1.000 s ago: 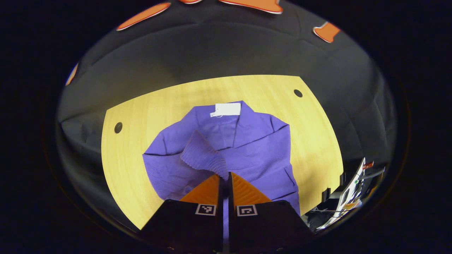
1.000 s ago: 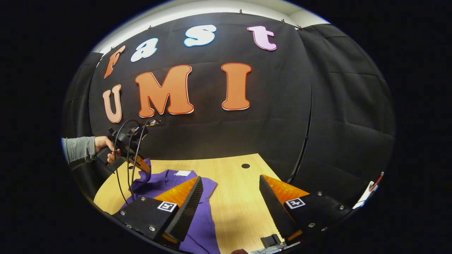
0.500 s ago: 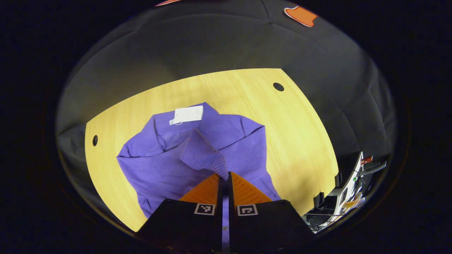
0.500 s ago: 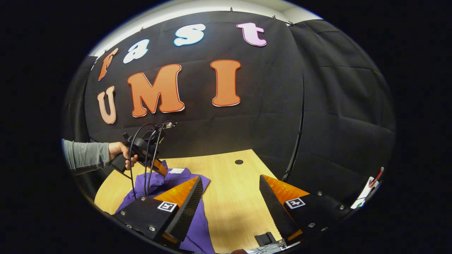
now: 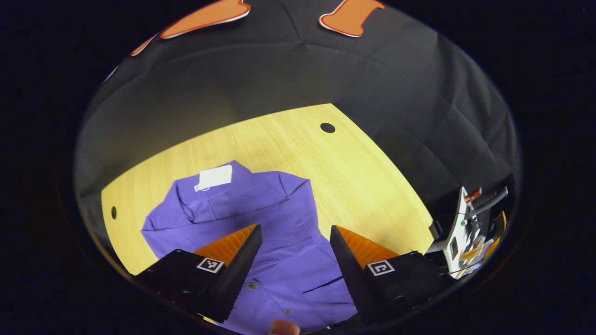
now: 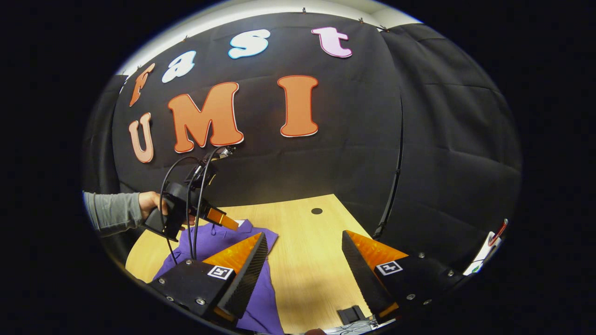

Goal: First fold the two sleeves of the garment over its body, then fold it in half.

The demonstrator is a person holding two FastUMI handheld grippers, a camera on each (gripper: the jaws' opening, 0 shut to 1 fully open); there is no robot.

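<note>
left gripper: jaws spread wide, holding nothing, above the purple garment | garment: flat on the wooden table, white tag at 11 o'clock of its body | right gripper: jaws apart, empty, garment at its 9 o'clock, person's hand at 10 o'clock

garment: on the table, toward its left half
tag: on the garment's far end
</note>
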